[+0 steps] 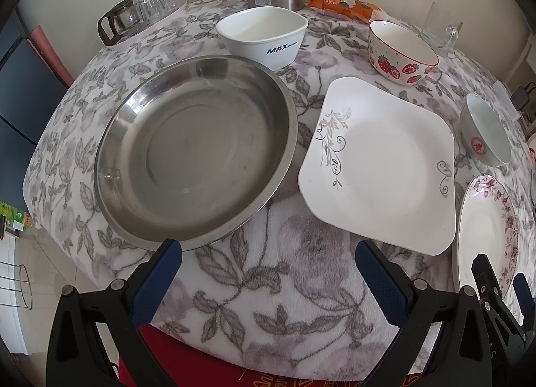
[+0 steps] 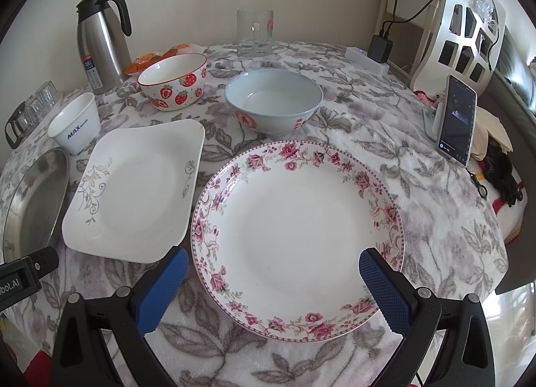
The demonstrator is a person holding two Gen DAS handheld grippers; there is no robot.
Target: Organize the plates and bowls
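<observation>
— Standing by the table, what do you make out?

— Both tongs hang over the near edge of the leaf-print cloth [image 1: 268,236], and neither touches a dish. The left gripper [image 1: 268,266] is spread wide with nothing between its blue pads; the steel pan [image 1: 194,152] lies at its eleven o'clock, the square white plate [image 1: 382,166] at its one o'clock.

— And the right one?

— The right gripper [image 2: 271,273] is spread too, empty, its right pad over the rim of the rose-rimmed round plate [image 2: 298,236], which sits at twelve o'clock from it.

— The bowls?

— Farther back. The pale blue bowl [image 2: 273,104] stands just beyond the round plate, at twelve; the strawberry bowl [image 2: 174,85] at eleven; the white MAX bowl [image 2: 75,124] at ten, behind the square plate.

— Anything else?

— A steel thermos jug [image 2: 100,35] at the far left, a glass mug [image 2: 254,33] at the far edge, orange snack packets [image 1: 345,6] by the jug, and a phone [image 2: 455,119] propped up at two o'clock.
</observation>
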